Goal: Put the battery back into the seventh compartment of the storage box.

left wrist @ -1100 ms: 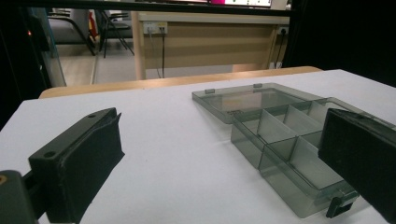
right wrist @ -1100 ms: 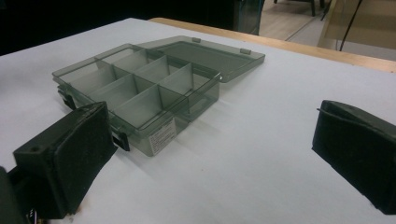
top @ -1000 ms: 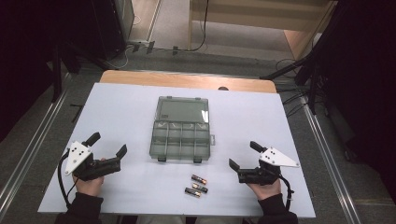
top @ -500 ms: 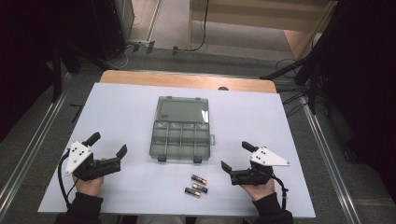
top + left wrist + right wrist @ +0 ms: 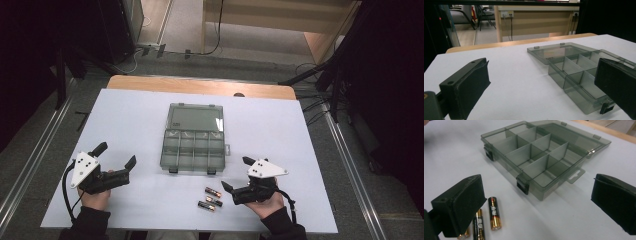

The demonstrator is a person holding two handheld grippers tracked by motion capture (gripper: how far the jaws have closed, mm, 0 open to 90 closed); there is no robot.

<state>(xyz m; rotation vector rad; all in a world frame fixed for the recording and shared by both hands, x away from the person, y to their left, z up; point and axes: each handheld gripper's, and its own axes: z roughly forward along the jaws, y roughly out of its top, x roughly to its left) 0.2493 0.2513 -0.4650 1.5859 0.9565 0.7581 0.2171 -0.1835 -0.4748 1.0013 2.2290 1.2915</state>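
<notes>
Gold-and-black batteries (image 5: 494,213) bearing printed characters too small to read, no other legible text

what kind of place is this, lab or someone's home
Most likely a lab or recording workspace, not a home: a white-topped work table flanked by metal floor rails, loose cables on the grey floor, and a wooden desk with wall sockets behind.

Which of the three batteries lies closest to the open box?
The battery farthest from the person, nearest the box; the other two lie behind it.
</notes>
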